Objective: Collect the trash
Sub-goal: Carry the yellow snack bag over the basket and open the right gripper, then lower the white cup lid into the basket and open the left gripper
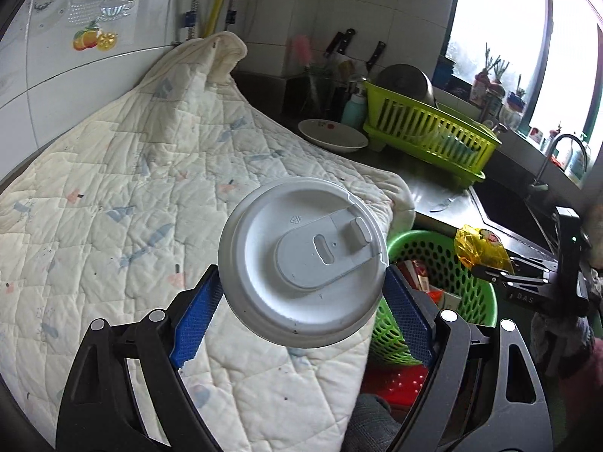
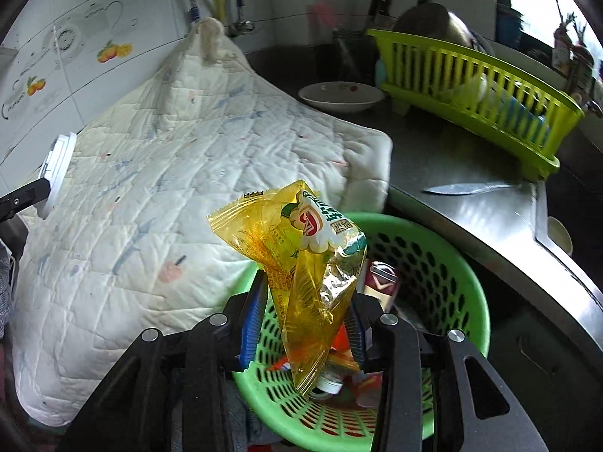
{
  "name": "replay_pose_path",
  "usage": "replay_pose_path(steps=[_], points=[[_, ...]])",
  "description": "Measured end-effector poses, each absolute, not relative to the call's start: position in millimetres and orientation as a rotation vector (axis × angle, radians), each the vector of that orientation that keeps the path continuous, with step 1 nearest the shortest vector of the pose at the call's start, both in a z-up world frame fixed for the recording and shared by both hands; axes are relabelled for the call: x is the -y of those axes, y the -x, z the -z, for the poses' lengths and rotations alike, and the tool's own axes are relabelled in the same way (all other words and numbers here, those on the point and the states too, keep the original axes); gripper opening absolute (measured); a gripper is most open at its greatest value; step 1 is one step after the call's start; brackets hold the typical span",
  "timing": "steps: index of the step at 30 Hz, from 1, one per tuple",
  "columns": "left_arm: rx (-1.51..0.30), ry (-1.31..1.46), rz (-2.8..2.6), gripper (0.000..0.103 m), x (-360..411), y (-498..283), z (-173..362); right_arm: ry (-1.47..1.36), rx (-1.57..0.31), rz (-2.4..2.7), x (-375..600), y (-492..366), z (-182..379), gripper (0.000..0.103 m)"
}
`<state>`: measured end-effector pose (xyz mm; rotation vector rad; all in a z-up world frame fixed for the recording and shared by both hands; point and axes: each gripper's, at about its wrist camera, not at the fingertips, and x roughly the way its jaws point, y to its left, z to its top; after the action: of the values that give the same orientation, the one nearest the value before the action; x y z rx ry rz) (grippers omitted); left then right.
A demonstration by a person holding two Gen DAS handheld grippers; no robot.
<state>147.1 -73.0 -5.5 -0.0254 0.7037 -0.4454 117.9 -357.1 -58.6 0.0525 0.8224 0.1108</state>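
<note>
Left wrist: my left gripper (image 1: 301, 293) clamped a white lid (image 1: 303, 260) above the quilt (image 1: 113, 207), beside the green basket (image 1: 444, 263). Right wrist: my right gripper (image 2: 307, 320) pinched a yellow wrapper (image 2: 301, 263) over that basket (image 2: 433, 263), which held other trash.

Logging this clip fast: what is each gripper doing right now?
Left gripper: shut on the white cup lid.
Right gripper: shut on the yellow snack wrapper, over the green basket.
</note>
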Motion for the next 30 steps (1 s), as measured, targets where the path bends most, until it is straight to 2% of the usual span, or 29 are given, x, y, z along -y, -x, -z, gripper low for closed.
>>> replay_pose_path(steps=[7,11,21,26,30], points=[[-0.725,-0.024,0.518,0.084,123,-144,9,-0.122,-0.835,-0.012,404,-101,73,0.048],[-0.742,-0.051,0.550,0.084,148,-145,14,-0.160,-0.834,-0.002,417,-94,78,0.059],[-0.798,-0.115,0.606,0.084,199,-150,34,-0.206,-0.801,0.026,434,-73,74,0.071],[-0.825,-0.157,0.619,0.084,221,-156,47,-0.208,-0.774,0.047,440,-58,71,0.080],[-0.850,-0.190,0.610,0.084,236,-163,57,-0.209,-0.765,0.054,441,-48,71,0.082]])
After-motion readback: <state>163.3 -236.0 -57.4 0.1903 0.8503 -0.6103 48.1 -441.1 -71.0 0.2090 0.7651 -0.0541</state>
